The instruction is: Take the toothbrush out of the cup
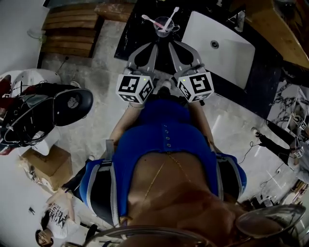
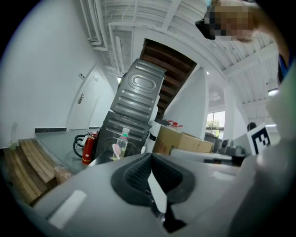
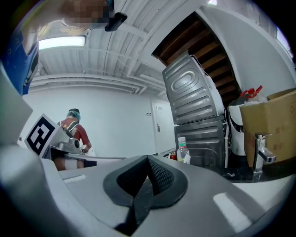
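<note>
Approach step. Left tongs [image 1: 155, 45], right tongs [image 1: 174, 45] closed, empty, just below cup [image 1: 163, 29], top centre. Next: open one, pinch toothbrush [image 1: 172, 14].

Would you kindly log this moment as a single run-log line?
pre-grasp | left gripper shut, empty | right gripper shut, empty | toothbrushes in cup, untouched

- This looks like a workshop or test hall, probably with a mock washroom corner set up inside it.
- Washroom part: a white sink [image 1: 219, 46] set in a dark counter [image 1: 137, 26], a faucet [image 3: 260, 150], and a cup [image 1: 163, 27] holding toothbrushes [image 1: 172, 15].
- Hall part: bare ceiling pipes [image 2: 99, 23], wooden pallets [image 1: 72, 24], a cardboard box [image 2: 182, 141], a fire extinguisher [image 2: 88, 148] and the underside of a wooden stair [image 2: 169, 69].
</note>
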